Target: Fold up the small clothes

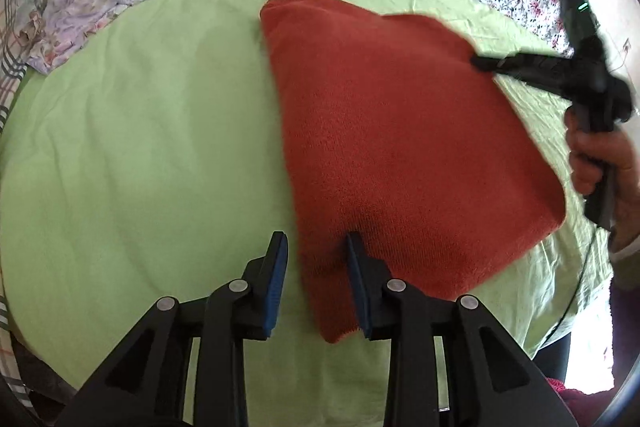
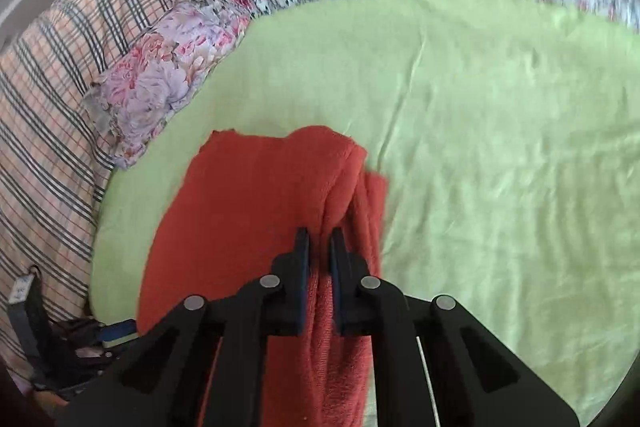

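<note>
A folded rust-red knit garment (image 1: pixel 400 131) lies on a light green sheet (image 1: pixel 140 147) spread over the bed. The left gripper (image 1: pixel 316 247) is spread apart, straddling the garment's near left edge without pinching it. The right gripper (image 2: pixel 320 239) is pinching a raised fold at the garment's right edge. A floral pillow (image 2: pixel 160 83) sits far left, beside a plaid blanket (image 2: pixel 52 99).

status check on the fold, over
left gripper open over near edge of rust-red knit garment. right gripper pinching its bunched edge. nothing in the way on green sheet.
</note>
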Demonstrator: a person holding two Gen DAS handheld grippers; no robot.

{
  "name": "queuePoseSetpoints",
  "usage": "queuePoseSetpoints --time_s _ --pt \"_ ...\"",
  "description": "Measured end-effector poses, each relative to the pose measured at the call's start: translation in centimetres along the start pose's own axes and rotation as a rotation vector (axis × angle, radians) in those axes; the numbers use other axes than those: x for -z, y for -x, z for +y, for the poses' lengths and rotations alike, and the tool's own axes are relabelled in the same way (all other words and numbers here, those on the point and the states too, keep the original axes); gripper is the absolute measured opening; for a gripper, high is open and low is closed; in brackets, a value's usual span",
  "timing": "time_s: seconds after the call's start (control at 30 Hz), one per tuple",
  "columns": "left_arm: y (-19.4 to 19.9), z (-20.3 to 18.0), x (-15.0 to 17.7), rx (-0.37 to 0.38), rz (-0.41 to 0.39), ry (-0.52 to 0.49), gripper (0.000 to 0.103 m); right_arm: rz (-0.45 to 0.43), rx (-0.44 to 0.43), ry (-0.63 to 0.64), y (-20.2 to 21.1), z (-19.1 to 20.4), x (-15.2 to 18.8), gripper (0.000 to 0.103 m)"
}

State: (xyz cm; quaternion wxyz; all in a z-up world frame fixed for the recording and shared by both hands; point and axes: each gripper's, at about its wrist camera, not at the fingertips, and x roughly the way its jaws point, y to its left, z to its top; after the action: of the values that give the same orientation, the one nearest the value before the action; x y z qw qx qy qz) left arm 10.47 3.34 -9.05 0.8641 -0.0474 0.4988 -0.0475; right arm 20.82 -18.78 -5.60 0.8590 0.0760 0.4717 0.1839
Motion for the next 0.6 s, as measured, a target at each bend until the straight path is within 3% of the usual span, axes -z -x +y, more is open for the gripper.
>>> queuePoseSetpoints --time_s 0.07,0.13,0.3,0.47,0.6 --pt "-0.3 0.1 0.0 0.004 0.006 0.002 0.032 0.060 0.064 0.024 -2.8 -0.7 1.1 0.010" --pt "-0.3 0.0 0.0 0.003 0.016 -0.006 0.032 0.052 0.042 0.003 -3.3 -1.2 1.6 0.010" --pt "0.1 1.9 -0.9 0.031 0.028 0.048 0.052 0.035 0.032 -0.056 -1.0 -2.0 1.5 0.013" --pt "-0.5 3.8 -3.3 0.075 0.012 0.120 0.057 -0.018 -0.017 -0.088 2.6 -1.1 3.4 0.016" --pt "-2.2 4.0 -6.5 0.095 -0.003 0.130 0.057 0.009 -0.081 -0.041 3.1 1.4 5.1 0.016"
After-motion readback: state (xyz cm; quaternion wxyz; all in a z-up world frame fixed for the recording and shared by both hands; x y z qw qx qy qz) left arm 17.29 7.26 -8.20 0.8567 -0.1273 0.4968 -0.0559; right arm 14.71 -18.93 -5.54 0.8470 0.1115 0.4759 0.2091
